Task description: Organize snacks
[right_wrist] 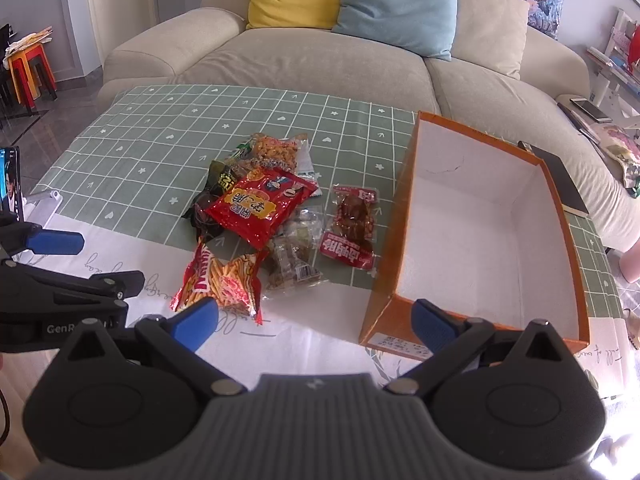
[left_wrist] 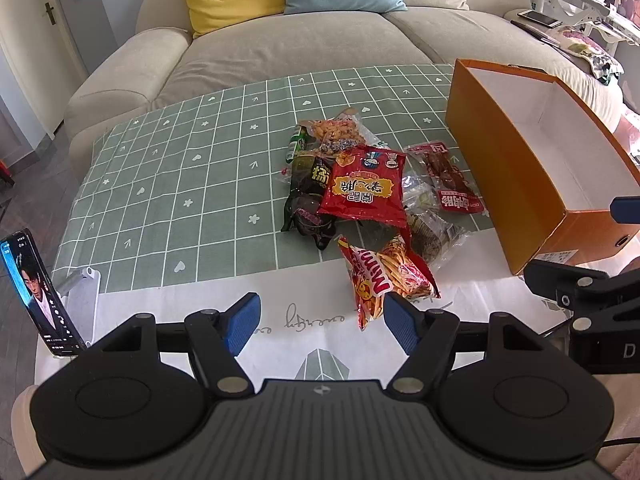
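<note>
A: How are the two tools held?
B: The left hand-held gripper [left_wrist: 321,322] is released, its blue pads [left_wrist: 242,322] spread wide above the bench's near edge, nothing between them. The right hand-held gripper [right_wrist: 314,326] is likewise released and empty, held just before the near end of the orange box [right_wrist: 576,264].

A: Where are the snacks found?
B: A heap is seen at the middle of the bench [left_wrist: 180,168]. A red bag [left_wrist: 366,188] is laid on top of dark packets [left_wrist: 306,196]; an orange-filled clear packet [left_wrist: 334,128] is placed at the far side. A fries bag [left_wrist: 384,276] is spread nearest the near edge, beside a clear wrapped snack [left_wrist: 434,232].

A: And by the box?
B: A red meat packet [right_wrist: 354,226] is laid flat between heap and box, apart from both. The box is seen open toward the right edge, with nothing inside.
</note>
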`<state>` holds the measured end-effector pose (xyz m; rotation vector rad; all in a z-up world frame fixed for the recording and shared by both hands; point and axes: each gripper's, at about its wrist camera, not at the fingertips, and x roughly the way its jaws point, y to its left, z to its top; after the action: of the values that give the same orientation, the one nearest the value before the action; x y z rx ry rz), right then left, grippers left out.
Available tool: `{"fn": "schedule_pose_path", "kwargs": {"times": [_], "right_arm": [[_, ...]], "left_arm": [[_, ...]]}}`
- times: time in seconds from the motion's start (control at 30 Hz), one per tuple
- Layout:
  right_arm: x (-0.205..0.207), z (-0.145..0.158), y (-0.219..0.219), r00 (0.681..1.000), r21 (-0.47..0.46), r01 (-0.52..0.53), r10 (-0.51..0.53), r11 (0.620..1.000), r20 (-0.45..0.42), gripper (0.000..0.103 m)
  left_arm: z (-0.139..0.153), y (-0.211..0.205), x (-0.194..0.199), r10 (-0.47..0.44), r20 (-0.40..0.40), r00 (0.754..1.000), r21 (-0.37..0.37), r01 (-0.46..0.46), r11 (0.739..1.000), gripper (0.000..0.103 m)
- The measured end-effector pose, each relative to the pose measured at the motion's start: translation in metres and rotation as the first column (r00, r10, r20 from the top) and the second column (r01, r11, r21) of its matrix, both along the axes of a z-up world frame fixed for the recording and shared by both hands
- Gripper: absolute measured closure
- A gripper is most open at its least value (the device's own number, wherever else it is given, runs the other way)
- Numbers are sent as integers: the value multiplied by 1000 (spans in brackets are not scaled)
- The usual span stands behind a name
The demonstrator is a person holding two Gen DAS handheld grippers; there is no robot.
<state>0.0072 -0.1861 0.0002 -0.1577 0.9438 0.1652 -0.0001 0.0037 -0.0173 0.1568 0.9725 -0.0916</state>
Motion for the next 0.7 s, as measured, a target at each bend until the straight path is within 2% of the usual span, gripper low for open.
{"fn": "schedule_pose_path", "kwargs": {"times": [0.7], "right_arm": [[1, -4, 2, 1000, -4, -3, 3, 1000, -11, 4]], "left_arm": [[0, 0, 0, 1, -6, 1000, 1, -1, 1000, 20]]}}
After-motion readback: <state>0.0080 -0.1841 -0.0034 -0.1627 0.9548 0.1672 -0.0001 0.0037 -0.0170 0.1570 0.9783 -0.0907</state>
